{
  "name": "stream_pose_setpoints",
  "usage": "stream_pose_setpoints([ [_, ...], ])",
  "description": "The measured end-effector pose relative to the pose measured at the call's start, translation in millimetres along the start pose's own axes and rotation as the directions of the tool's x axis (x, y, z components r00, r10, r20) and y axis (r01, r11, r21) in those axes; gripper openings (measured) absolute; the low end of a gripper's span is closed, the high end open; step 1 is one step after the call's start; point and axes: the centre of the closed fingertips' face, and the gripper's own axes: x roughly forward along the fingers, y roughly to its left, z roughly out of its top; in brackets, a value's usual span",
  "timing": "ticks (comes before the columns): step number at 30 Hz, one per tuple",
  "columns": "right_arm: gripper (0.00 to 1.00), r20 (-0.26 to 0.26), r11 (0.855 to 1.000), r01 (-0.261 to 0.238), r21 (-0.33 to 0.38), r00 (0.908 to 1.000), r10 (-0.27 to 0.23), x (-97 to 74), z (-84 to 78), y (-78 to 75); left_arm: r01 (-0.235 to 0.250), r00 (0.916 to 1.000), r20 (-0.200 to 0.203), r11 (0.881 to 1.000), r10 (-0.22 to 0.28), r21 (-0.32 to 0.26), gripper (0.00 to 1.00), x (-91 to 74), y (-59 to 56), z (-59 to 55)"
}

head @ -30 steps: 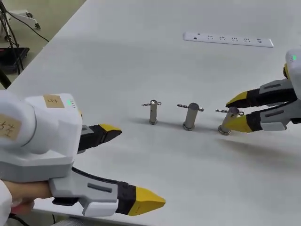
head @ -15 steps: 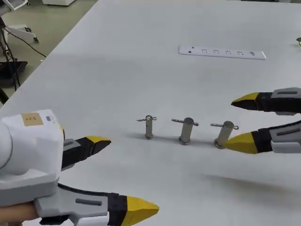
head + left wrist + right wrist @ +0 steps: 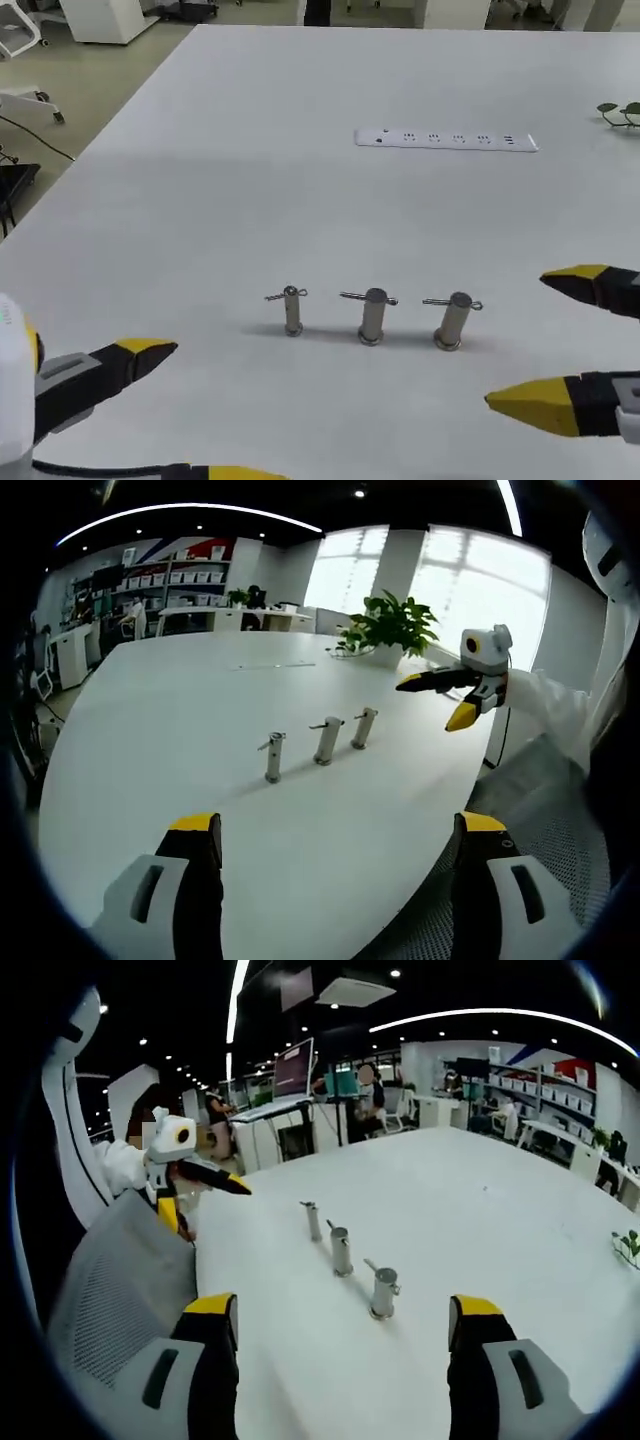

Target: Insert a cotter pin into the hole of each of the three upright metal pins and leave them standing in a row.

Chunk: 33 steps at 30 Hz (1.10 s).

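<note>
Pin row (image 3: pixel 371 316), well inside table (image 3: pixel 250 180) edges

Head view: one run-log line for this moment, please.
metal pins: three upright, row | cotter pins: inserted | left gripper: open | right gripper: open

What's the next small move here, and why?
Probably just draw both back and stop: the left pin, middle pin and right pin stand upright in a row, each with a cotter pin through it, and the left gripper and right gripper are open and empty.

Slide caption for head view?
Three metal pins standing in a row, cotter pins inserted, flanked by the open left gripper and right gripper.
</note>
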Motion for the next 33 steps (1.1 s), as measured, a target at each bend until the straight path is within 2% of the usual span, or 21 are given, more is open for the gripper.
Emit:
stream_pose_setpoints([
  [3, 0.87, -0.008, 0.999, 0.024, 0.027, 0.9997, -0.024, -4.8, -2.3, -2.1, -0.025, 0.9989, 0.038, 0.999, 0.027, -0.044, 0.95, -1.2, 3.5, 4.8],
  [5, 0.88, -0.002, 0.999, 0.032, 0.043, 0.9995, -0.032, -7.6, -2.0, -2.8, -0.047, 0.9977, 0.046, 0.997, 0.049, -0.053, 0.95, -1.3, 7.0, 5.4],
  [6, 0.87, 0.008, 0.997, 0.045, 0.059, 0.9989, -0.046, -10.3, -3.0, -5.4, -0.052, 0.9974, 0.045, 0.997, 0.055, -0.058, 0.95, -1.3, 8.9, 4.0],
  [8, 0.88, -0.013, 0.989, 0.081, 0.121, 0.9967, -0.080, -13.7, -12.6, -12.3, -0.056, 0.9979, 0.028, 0.995, 0.058, -0.080, 0.95, -0.2, 10.8, -1.7],
  [11, 0.88, -0.005, 0.982, 0.091, 0.168, 0.9958, -0.091, -18.9, -19.5, -14.8, -0.070, 0.9975, 0.001, 0.994, 0.070, -0.080, 0.96, 0.4, 12.7, -8.2],
  [13, 0.89, -0.009, 0.977, 0.092, 0.192, 0.9957, -0.092, -22.8, -23.6, -13.9, -0.078, 0.9969, -0.001, 0.993, 0.078, -0.090, 0.96, 0.1, 13.7, -9.0],
  [20, 0.91, -0.039, 0.967, 0.115, 0.227, 0.9933, -0.109, -29.8, -30.7, -11.2, -0.095, 0.9955, -0.002, 0.989, 0.095, -0.110, 0.96, 1.6, 15.1, -6.4],
  [27, 0.91, -0.076, 0.965, 0.101, 0.242, 0.9935, -0.085, -31.5, -37.7, -0.8, -0.110, 0.9931, 0.025, 0.986, 0.114, -0.124, 0.96, 1.1, 16.7, 1.3],
  [33, 0.90, -0.072, 0.966, 0.107, 0.237, 0.9931, -0.093, -37.4, -33.5, -1.8, -0.119, 0.9919, 0.028, 0.984, 0.124, -0.133, 0.96, -2.3, 17.5, 4.7],
])
